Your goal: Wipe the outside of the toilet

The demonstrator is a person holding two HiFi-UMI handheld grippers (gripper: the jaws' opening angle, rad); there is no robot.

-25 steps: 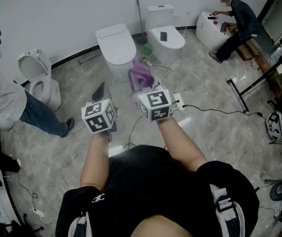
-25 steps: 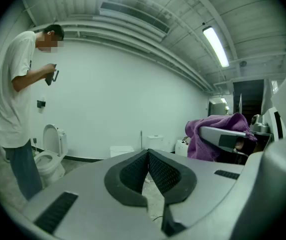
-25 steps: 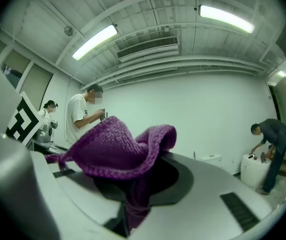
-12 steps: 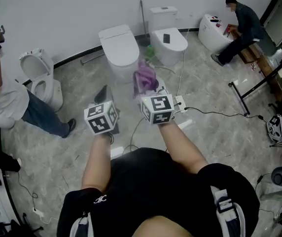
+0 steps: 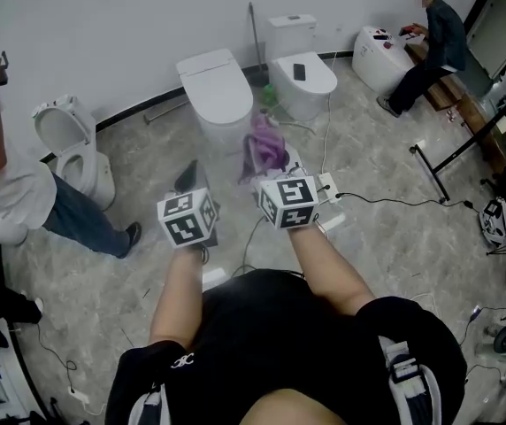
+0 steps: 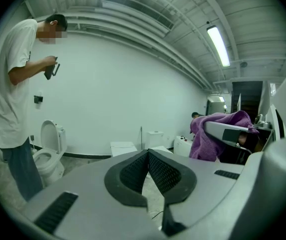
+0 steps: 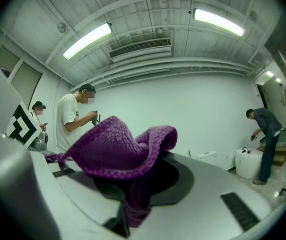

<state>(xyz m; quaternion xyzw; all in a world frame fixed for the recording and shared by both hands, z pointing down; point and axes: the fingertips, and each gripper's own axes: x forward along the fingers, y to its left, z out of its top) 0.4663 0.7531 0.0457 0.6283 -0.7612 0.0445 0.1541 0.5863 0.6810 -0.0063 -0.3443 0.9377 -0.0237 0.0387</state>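
Observation:
A white toilet [image 5: 214, 88] with its lid down stands by the far wall, straight ahead of both grippers and well apart from them. My right gripper [image 5: 267, 163] is shut on a purple knitted cloth [image 5: 265, 145], which bunches over its jaws [image 7: 114, 150]. The right gripper's fingertips [image 7: 137, 180] are hidden under the cloth. My left gripper [image 5: 185, 177] is held beside it, to the left. Its jaws are shut with the pads [image 6: 159, 170] meeting and nothing between them. The toilet [image 6: 123, 148] shows small and distant past the left gripper [image 6: 147, 153].
A second closed toilet [image 5: 299, 67] with a phone on its lid stands to the right. An open toilet [image 5: 72, 145] and a person in jeans [image 5: 23, 193] are at left. Another person [image 5: 430, 38] bends over a toilet [image 5: 377, 56] at back right. Cables [image 5: 386, 204] cross the floor.
Both grippers sit a little lower and more to the right in the head view, with the cloth still held. The person at the back right has shifted along the wall.

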